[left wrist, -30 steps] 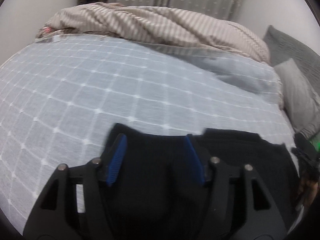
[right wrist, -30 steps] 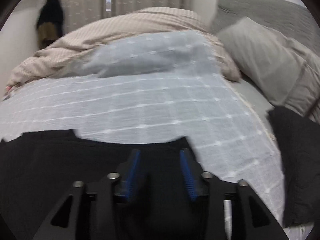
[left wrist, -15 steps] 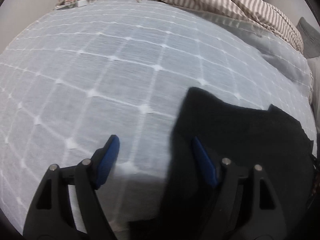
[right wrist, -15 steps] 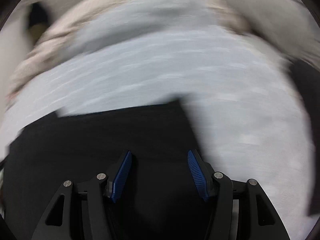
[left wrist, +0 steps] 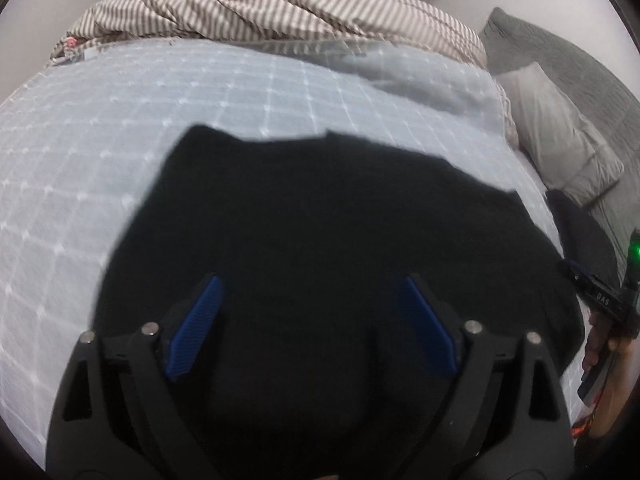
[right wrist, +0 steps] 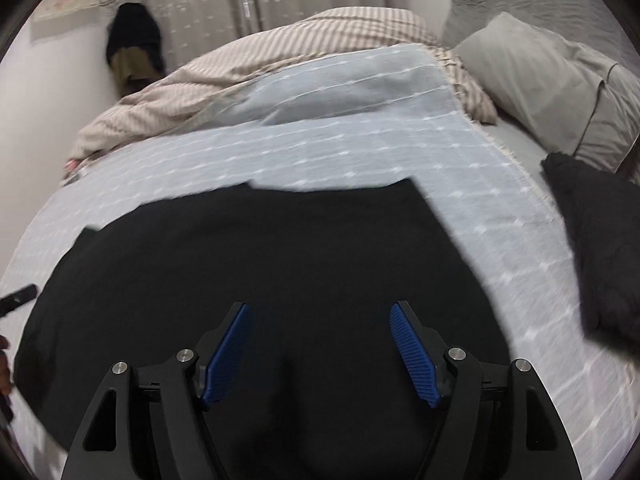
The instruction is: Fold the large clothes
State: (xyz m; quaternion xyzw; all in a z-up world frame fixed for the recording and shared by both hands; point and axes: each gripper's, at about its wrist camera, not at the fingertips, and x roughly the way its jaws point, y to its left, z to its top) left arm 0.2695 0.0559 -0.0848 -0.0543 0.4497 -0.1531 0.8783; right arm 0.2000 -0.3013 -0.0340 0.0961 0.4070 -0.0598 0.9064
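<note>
**Entry: black garment, fold laid, release under way**

Black garment (left wrist: pixel 320 216) lies flat on the bed's blue checked cover (left wrist: pixel 120 120); my left gripper (left wrist: pixel 312 328) and right gripper (right wrist: pixel 320 352) hang above it, fingers spread, jaws just opened, nothing pinched; I judge the next need is squaring the edges: take each near corner low, pull evenly, avoid dragging the cover; a second dark garment (right wrist: pixel 592 248) waits beside the grey pillow (right wrist: pixel 540 80)

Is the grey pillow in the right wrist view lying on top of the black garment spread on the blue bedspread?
No: the grey pillow sits at the head of the bed, apart from the black garment spread on the blue checked bedspread.
</note>
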